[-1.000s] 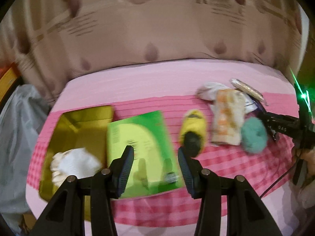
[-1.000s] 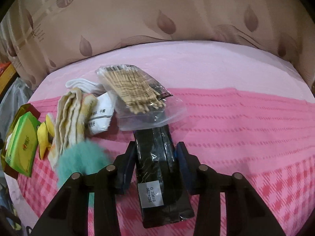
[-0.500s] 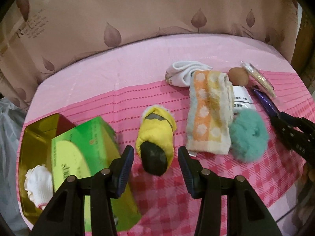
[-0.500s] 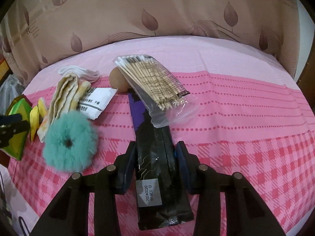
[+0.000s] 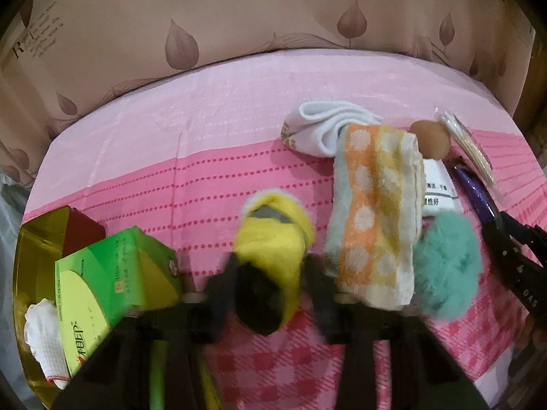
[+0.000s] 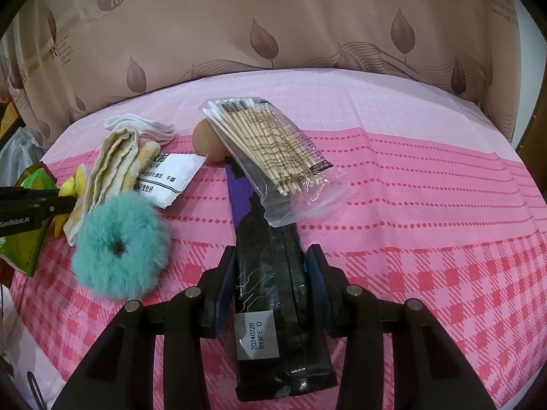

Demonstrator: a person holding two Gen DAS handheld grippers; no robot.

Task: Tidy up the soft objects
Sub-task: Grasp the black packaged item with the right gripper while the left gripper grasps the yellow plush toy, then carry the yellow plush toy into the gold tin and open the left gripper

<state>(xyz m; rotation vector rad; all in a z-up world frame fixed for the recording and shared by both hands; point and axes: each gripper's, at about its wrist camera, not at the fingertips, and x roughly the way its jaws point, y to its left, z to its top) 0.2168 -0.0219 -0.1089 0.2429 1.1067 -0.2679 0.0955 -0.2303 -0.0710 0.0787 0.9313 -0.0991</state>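
Note:
In the left wrist view my left gripper (image 5: 270, 294) is open, its fingers on either side of the black toe of a yellow slipper-sock (image 5: 273, 249). To its right lie a folded orange-and-yellow dotted towel (image 5: 374, 212), a teal fluffy scrunchie (image 5: 446, 270) and a white folded sock (image 5: 324, 130). A gold tin (image 5: 30, 239) at the left holds a white cloth (image 5: 42, 338). In the right wrist view my right gripper (image 6: 271, 287) straddles a black packet (image 6: 273, 290) that lies on the table; the scrunchie (image 6: 119, 242) is to its left.
A green box (image 5: 112, 280) lies beside the tin. A bag of cotton swabs (image 6: 270, 150), a brown egg-shaped sponge (image 6: 207, 140) and a white sachet (image 6: 171, 177) lie behind the black packet. A beige curtain (image 6: 273, 34) hangs behind the pink-clothed table (image 6: 427, 205).
My left gripper has swung right from the tin and green box and come down around the yellow slipper-sock. The right gripper has stayed on the black packet, shifting slightly.

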